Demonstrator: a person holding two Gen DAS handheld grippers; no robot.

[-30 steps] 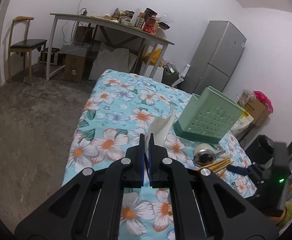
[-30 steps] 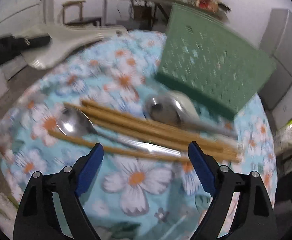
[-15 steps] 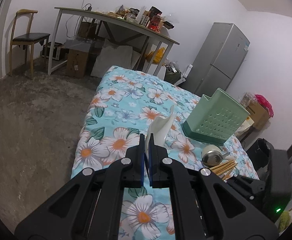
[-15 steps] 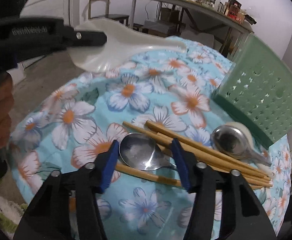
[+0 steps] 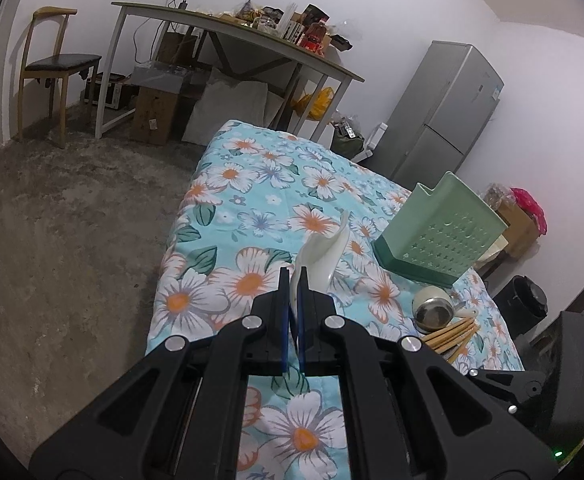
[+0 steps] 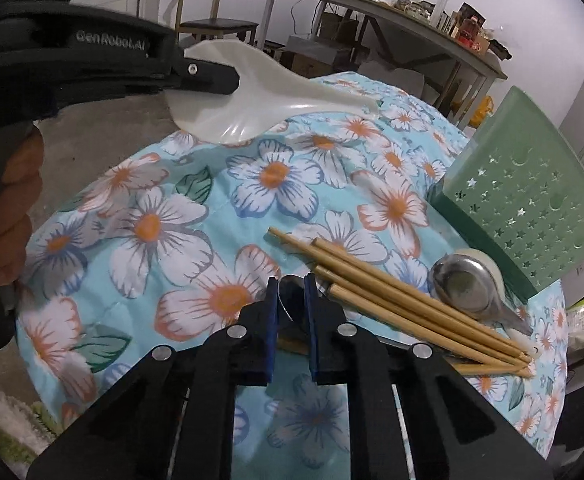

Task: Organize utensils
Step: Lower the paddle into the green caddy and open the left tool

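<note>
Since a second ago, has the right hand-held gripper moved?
Yes. The right hand-held gripper slid left along the chopsticks, away from the green basket, its jaws closing on a metal spoon.

We saw a wooden chair with a dark padded seat standing against the white wall, beside a long white-legged table cluttered with bottles and packets. Brown cardboard boxes sat under that table on the bare concrete floor. A tall silver two-door refrigerator stood in the corner. A turquoise cloth printed with white-and-orange flowers covered the near surface.
</note>
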